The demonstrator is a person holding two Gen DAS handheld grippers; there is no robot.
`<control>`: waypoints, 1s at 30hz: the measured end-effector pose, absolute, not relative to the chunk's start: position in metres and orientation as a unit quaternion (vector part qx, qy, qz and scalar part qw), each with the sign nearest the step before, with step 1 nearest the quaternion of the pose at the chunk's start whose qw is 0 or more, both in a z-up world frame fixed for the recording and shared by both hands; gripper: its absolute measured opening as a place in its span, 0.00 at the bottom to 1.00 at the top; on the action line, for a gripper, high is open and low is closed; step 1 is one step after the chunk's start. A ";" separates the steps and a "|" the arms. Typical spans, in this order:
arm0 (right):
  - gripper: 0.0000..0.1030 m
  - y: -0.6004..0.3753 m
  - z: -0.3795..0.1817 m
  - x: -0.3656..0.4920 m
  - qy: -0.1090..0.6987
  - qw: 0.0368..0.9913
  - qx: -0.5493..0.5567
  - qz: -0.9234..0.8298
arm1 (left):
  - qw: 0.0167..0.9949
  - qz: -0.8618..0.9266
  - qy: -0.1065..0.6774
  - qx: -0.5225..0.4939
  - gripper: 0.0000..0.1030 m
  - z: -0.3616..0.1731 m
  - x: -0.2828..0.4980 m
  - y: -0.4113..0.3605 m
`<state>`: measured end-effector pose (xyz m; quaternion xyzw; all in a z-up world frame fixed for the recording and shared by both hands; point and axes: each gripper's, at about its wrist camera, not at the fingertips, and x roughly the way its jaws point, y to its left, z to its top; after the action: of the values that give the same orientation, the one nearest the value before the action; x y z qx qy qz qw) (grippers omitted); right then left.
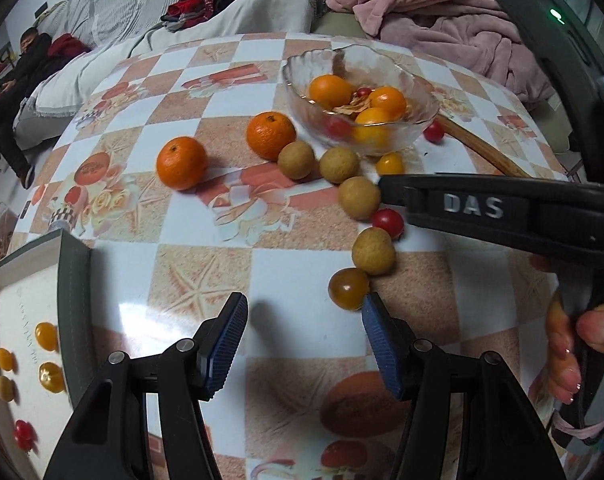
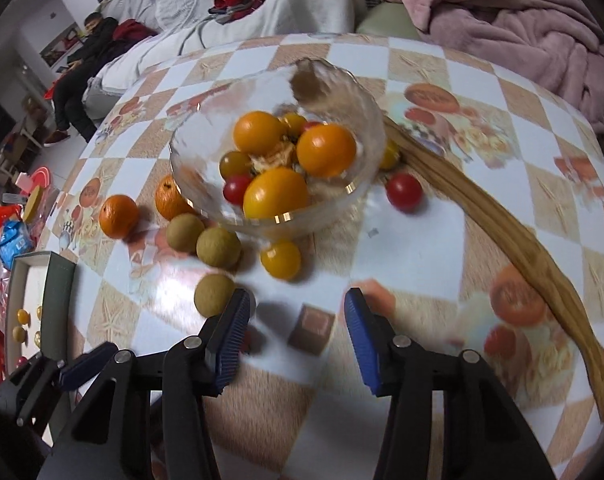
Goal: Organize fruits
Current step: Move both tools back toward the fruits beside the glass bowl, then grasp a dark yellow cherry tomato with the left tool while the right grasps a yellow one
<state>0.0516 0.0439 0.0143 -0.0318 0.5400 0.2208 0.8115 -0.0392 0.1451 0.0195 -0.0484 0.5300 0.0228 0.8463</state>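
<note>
A glass bowl (image 1: 422, 114) (image 2: 206, 200) holds yellow-orange fruits and small red tomatoes. Around it on the table lie two tangerines (image 1: 181, 163) (image 2: 118, 211), several tan longans (image 1: 373, 250) (image 2: 218, 247), a yellow tomato (image 2: 281, 259) and red cherry tomatoes (image 1: 388, 222) (image 2: 403, 192). A brownish tomato (image 1: 349, 289) lies by my left gripper's right fingertip. My left gripper (image 1: 305, 320) is open and empty above the table. My right gripper (image 2: 298, 316) is open and empty in front of the bowl; it also shows from the side in the left wrist view (image 1: 386, 194). A white box (image 1: 26, 312) (image 2: 28, 280) at left holds several small fruits.
A long wooden spoon (image 2: 502, 232) (image 1: 482, 148) lies right of the bowl. A pink blanket (image 1: 442, 12) and a grey-covered sofa (image 1: 222, 12) stand behind the table. A person (image 1: 18, 76) sits at far left. Clutter lies off the table's left edge (image 2: 14, 232).
</note>
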 end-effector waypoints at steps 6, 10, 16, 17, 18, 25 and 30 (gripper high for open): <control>0.32 0.051 0.014 0.061 0.529 0.817 -0.035 0.227 | 0.845 0.011 0.534 -0.038 0.59 0.012 -0.031 0.130; 0.21 0.048 0.017 0.061 0.529 0.815 -0.026 0.235 | 0.846 0.013 0.531 -0.035 0.59 0.012 -0.027 0.126; 0.21 0.023 0.023 0.052 0.535 0.814 -0.002 0.226 | 0.849 0.012 0.528 -0.032 0.59 0.012 -0.024 0.125; 0.21 0.017 0.024 0.049 0.538 0.813 0.001 0.223 | 0.850 0.012 0.526 -0.031 0.59 0.012 -0.024 0.124; 0.21 0.011 0.025 0.045 0.540 0.812 0.005 0.219 | 0.850 0.011 0.525 -0.031 0.58 0.012 -0.024 0.124; 0.21 -0.014 0.025 0.021 0.556 0.806 0.029 0.200 | 0.852 -0.014 0.522 -0.036 0.23 0.015 -0.019 0.119; 0.21 -0.019 0.028 0.006 0.560 0.804 0.039 0.197 | 0.849 -0.020 0.525 -0.058 0.23 0.017 -0.022 0.128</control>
<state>0.0056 -0.0188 0.0277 0.0393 0.5600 0.1965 0.8039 -0.0221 0.1278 0.0167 -0.0581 0.5254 -0.0198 0.8486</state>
